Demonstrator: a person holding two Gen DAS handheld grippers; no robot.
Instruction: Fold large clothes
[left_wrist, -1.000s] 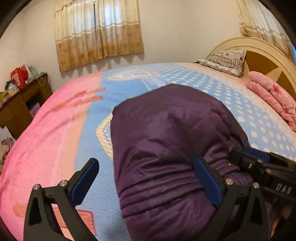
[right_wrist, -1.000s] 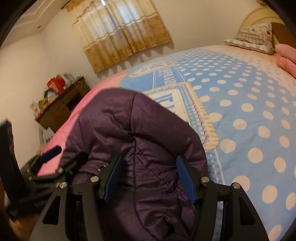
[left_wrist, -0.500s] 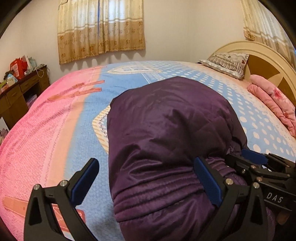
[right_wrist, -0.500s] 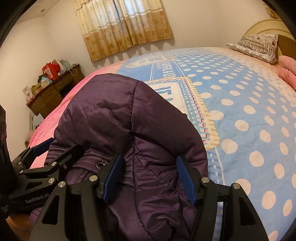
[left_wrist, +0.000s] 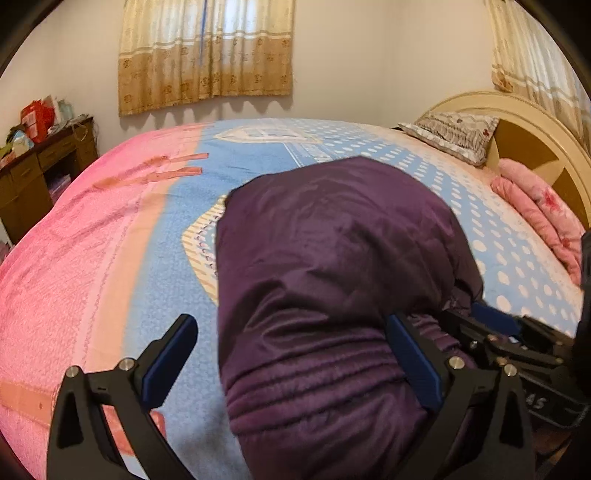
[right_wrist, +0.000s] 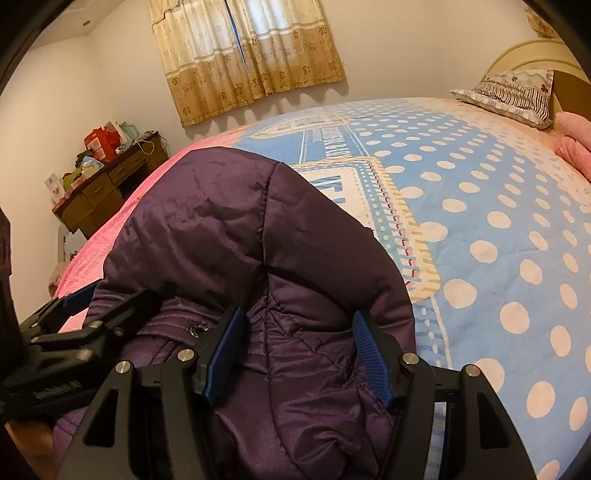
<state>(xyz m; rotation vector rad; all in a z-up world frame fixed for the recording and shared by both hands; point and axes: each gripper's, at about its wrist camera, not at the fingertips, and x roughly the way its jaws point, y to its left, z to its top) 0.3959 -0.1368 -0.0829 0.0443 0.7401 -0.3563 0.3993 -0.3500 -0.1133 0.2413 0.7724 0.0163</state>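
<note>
Purple jacket lies bundled on the near edge of the bed. Left gripper is spread wide, straddling its left edge. Right gripper pinches a jacket fold.

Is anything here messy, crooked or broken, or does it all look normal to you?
Nothing looks damaged or spilled. The purple padded jacket sits as a puffy, rumpled bundle on the bed cover, not yet a neat fold, bulging between the right gripper fingers. The only clutter is bags and boxes piled on the wooden desk by the wall.
</note>
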